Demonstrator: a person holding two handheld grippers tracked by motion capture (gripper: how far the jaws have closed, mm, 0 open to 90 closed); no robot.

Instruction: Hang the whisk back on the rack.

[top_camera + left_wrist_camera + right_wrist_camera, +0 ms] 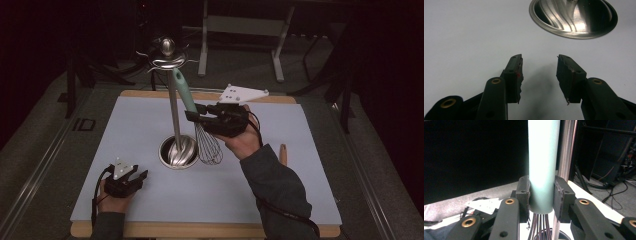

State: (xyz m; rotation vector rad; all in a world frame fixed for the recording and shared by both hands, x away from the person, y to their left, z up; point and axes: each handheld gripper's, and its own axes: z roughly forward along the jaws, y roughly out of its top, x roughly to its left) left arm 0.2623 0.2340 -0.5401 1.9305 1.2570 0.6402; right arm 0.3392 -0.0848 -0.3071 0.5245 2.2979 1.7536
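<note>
The bench (125,130) carries a pale mat, and at its middle a metal utensil stand (173,105) rises from a round steel base (574,18), its hook crown at the top meant for hanging tools. The whisk (200,125) hangs tilted beside the pole, handle tip up near the hooks, probably so it can be hooked on or lifted off. The right hand-held gripper (541,202) is clamped on the teal handle just above the wires. The left hand-held gripper (539,75) rests low near the base, jaws apart, holding nothing.
</note>
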